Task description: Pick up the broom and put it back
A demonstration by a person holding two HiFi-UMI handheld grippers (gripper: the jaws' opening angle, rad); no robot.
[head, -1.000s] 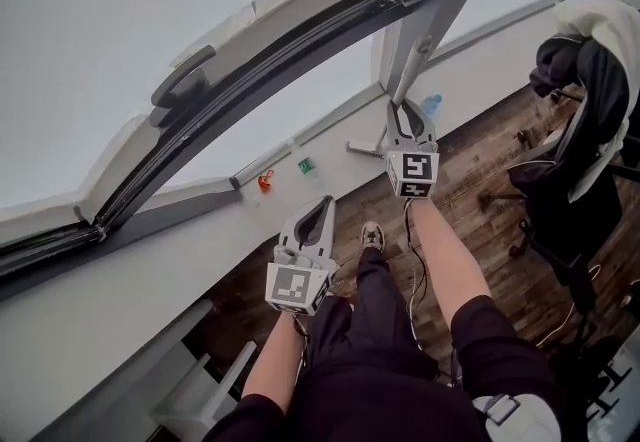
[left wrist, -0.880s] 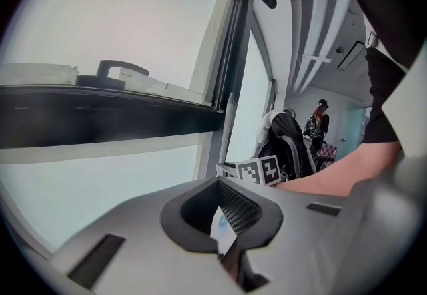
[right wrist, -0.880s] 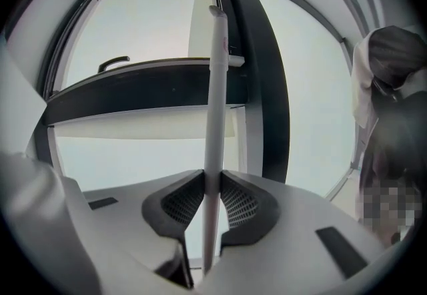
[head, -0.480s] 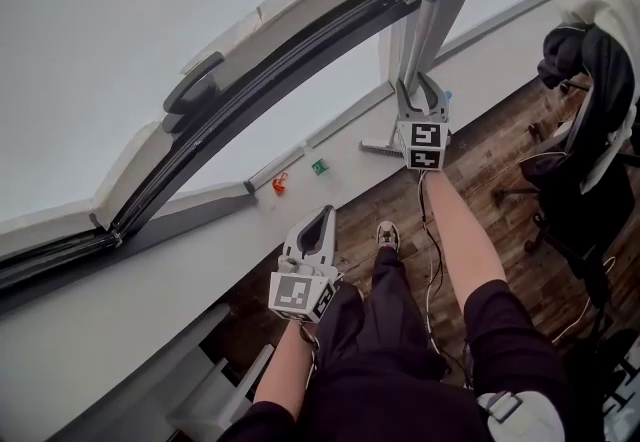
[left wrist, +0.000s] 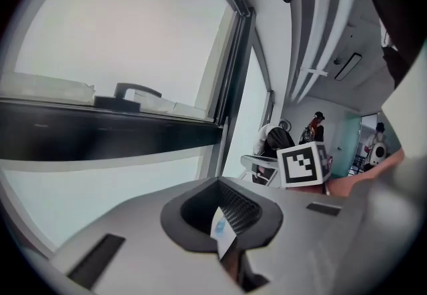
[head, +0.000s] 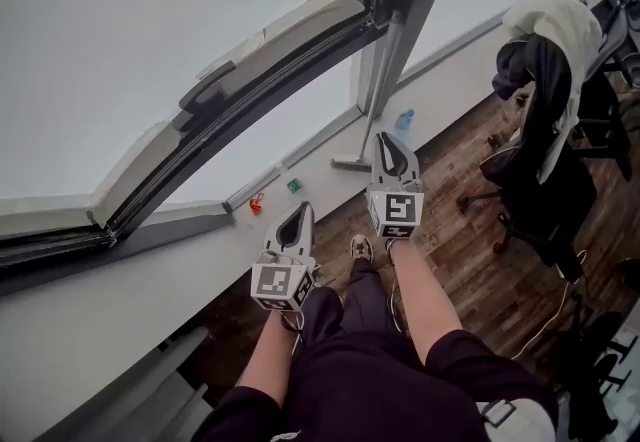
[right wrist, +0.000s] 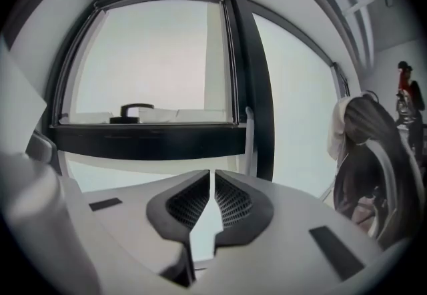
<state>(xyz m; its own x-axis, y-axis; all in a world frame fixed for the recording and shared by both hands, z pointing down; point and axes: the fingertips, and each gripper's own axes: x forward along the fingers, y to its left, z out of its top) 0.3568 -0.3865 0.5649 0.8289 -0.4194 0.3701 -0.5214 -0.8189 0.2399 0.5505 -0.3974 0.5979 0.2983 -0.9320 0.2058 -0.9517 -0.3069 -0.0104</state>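
Note:
The broom [head: 375,95] leans upright against the dark window post, its head [head: 351,164] on the white sill by the floor's edge. My right gripper [head: 391,142] is just right of the broom's head, clear of the handle. Its jaws are closing: only a thin slit is left, with nothing in it. In the right gripper view the pale broom handle [right wrist: 249,141] stands ahead beside the dark post. My left gripper [head: 298,213] hangs lower left, shut and empty. The left gripper view shows the right gripper's marker cube [left wrist: 304,164] ahead.
A blue bottle [head: 404,118] stands on the sill next to the broom. Small orange [head: 257,202] and green [head: 294,186] items lie further left. An office chair draped with clothing [head: 545,80] stands at the right on the wooden floor. The person's foot [head: 362,248] is below.
A second ago my right gripper held the broom handle; it opened, came back off the handle and narrowed its jaws. The broom stays leaning on the post. The left gripper shifted slightly.

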